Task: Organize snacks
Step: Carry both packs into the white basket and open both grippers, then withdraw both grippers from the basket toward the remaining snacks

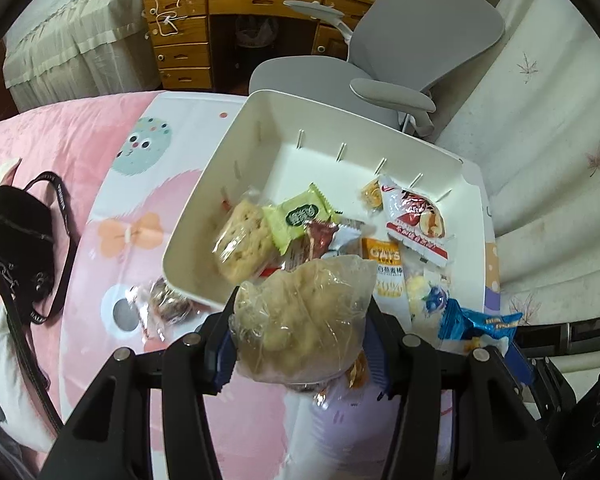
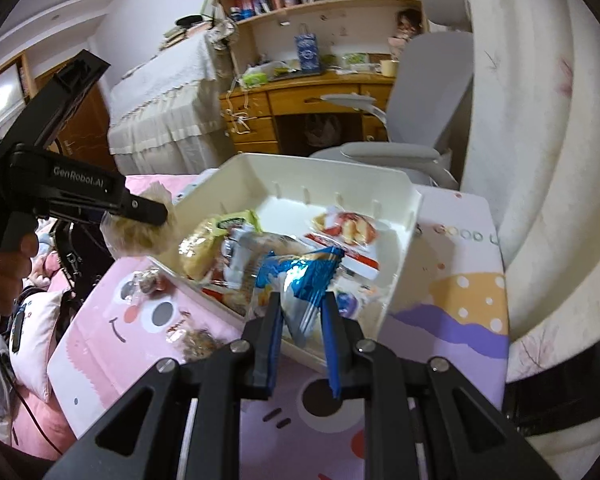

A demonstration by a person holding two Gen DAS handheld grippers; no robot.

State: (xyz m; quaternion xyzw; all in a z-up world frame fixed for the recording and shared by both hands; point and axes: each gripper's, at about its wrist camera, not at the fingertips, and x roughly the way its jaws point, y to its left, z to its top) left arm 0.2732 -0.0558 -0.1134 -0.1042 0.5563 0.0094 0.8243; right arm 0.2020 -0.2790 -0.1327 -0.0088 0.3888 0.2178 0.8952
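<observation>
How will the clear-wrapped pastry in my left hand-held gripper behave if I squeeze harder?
Likely crushable: the clear-wrapped pastry looks soft and lumpy between the left hand-held gripper fingers. Its loose, glossy wrapper bulges out, so it may slip or sag. Probably light.

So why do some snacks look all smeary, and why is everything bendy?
Left wrist view: the clear-wrapped pale cracker inside the white plastic bin is motion-blurred. Right wrist view: the shiny blue foil packet in the right gripper smears and glints. Both views: the fisheye lens curves straight edges.

Wrapped snacks (image 1: 308,236) in white bin (image 1: 228,160)
</observation>
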